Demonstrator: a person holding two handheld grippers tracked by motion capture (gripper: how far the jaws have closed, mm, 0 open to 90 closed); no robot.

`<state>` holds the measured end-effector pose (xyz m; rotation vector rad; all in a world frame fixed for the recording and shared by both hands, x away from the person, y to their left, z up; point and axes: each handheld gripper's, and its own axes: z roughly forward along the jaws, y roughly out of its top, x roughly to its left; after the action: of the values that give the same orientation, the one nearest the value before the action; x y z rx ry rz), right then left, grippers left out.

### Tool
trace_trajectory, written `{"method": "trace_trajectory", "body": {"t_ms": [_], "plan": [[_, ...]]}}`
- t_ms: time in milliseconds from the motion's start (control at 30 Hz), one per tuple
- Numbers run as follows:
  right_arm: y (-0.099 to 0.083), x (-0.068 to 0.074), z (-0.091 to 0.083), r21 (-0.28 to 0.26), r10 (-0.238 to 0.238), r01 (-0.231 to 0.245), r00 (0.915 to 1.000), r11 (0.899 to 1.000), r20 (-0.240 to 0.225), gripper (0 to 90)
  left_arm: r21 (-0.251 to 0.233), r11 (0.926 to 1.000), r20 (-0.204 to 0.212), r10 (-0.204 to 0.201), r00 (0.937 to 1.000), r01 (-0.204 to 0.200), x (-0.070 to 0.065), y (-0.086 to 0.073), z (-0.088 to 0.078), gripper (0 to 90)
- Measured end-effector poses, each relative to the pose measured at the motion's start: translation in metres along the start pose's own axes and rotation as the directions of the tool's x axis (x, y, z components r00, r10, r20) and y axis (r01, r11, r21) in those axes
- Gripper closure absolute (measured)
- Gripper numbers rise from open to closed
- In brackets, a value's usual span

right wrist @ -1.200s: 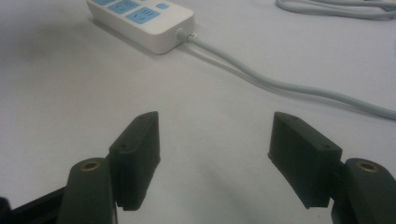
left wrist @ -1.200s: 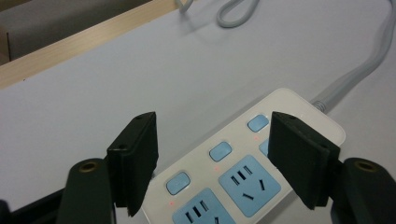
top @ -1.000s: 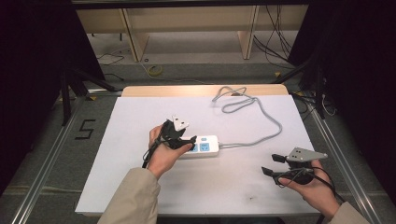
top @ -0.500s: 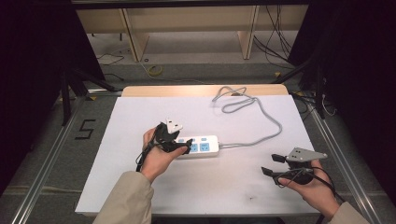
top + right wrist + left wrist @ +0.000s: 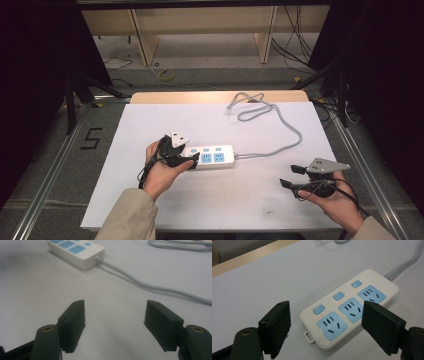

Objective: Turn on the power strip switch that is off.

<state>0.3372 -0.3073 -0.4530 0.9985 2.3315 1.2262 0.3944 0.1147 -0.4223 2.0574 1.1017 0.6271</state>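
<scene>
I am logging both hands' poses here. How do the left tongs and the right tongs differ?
The left tongs sit at the white power strip, its end between their jaws; the right tongs stand apart from it, over bare table. The left tongs point rightward, the right tongs leftward. Both are open and hold nothing.

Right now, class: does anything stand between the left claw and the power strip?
Nothing visible does. The left claw is open just short of the power strip, with bare white table between them.
</scene>
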Motion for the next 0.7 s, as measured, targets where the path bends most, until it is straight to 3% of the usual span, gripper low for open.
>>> {"method": "trace_trajectory", "body": {"t_ms": [700], "plan": [[0.000,0.000,0.001,-0.001,-0.001,0.001,1.0000,1.000,-0.003,33.1,-0.002,0.9999,-0.012,0.011,0.9999,-0.011,0.005,-0.020,-0.014,22.9]]}}
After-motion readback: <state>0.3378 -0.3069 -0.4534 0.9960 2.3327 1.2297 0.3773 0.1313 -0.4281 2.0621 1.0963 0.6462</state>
